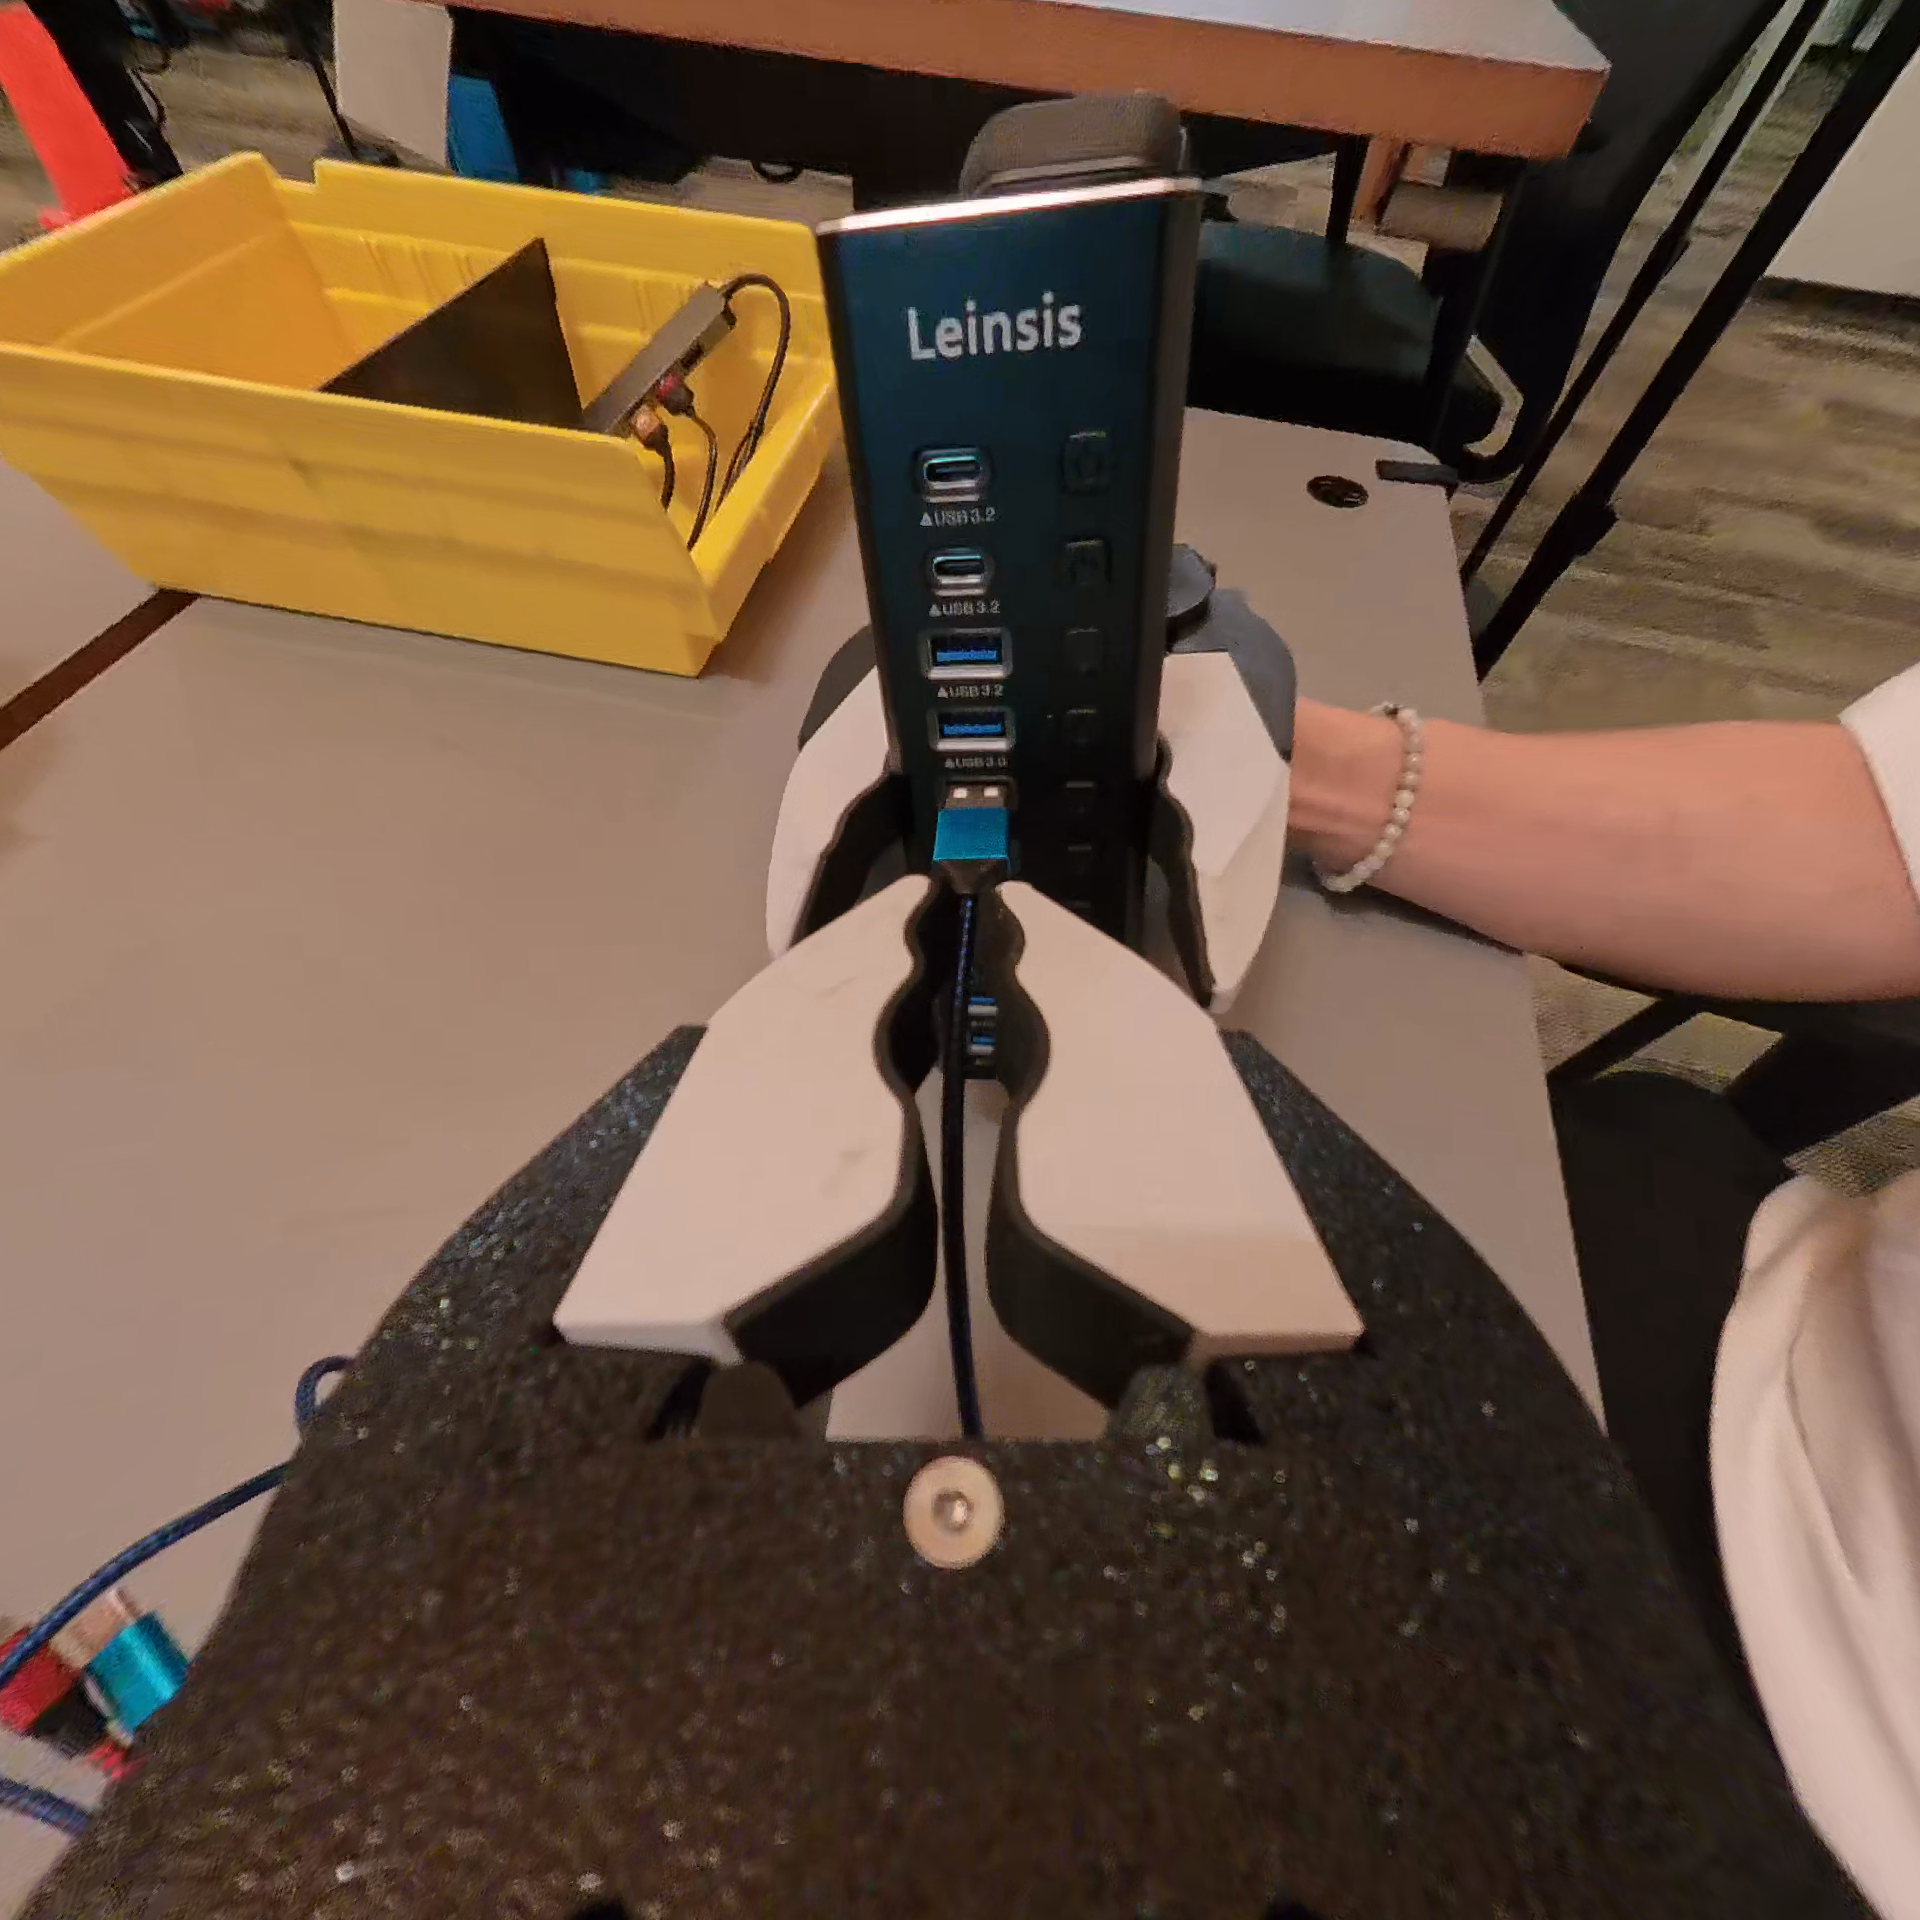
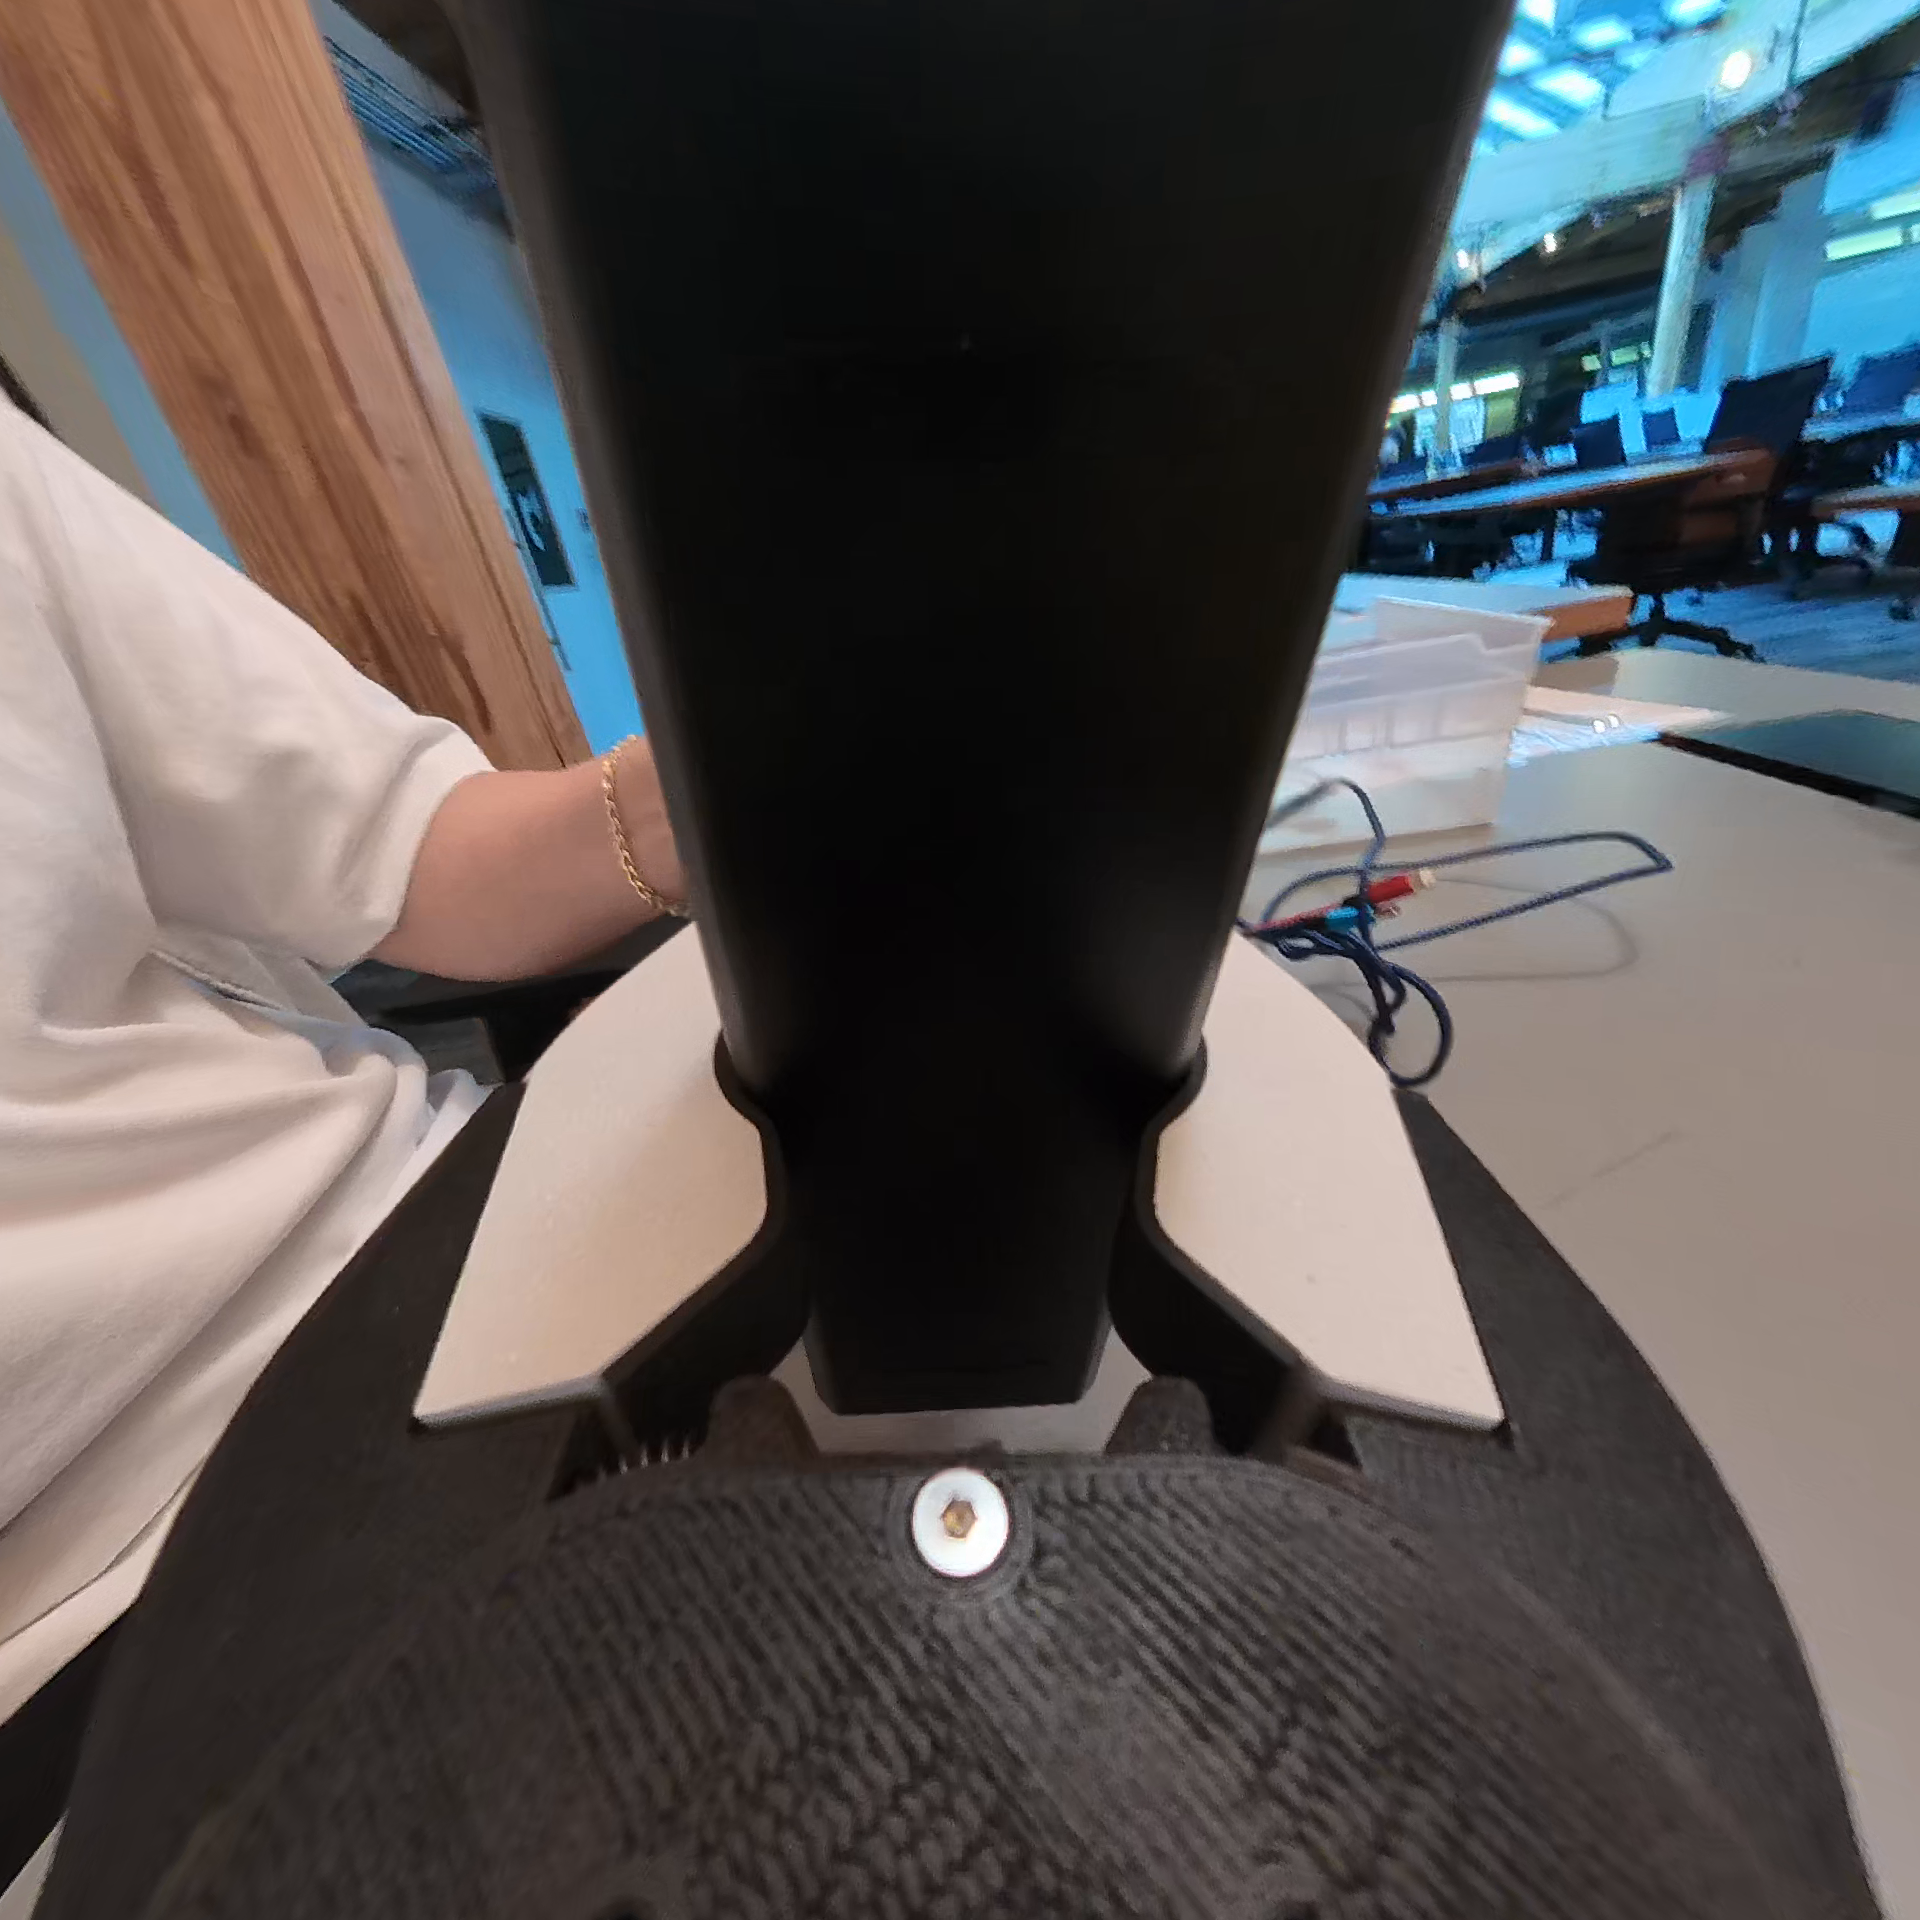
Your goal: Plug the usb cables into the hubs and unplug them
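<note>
A tall dark USB hub (image 1: 997, 416) stands upright over the grey table, held low down between the white fingers (image 1: 1236, 790) of my right gripper. My left gripper (image 1: 966, 904) is shut on a blue braided cable just behind its blue USB-A plug (image 1: 972, 836). The plug's metal tip is at the third USB-A port, with much of the metal still showing. The two USB-A ports above it and the two small oval ports are empty. In the right wrist view my right gripper (image 2: 961, 1055) is shut on the hub's black back (image 2: 966, 520), which hides the ports.
A yellow bin (image 1: 364, 520) at the back left holds a slim hub with cables (image 1: 665, 364). Loose blue and red cables lie at the near left (image 1: 114, 1662) and in the right wrist view (image 2: 1455, 904), by a clear tray (image 2: 1423, 707). A person's arm (image 1: 1558, 831) reaches in from the right. Left and right tips are no more than a few centimetres apart.
</note>
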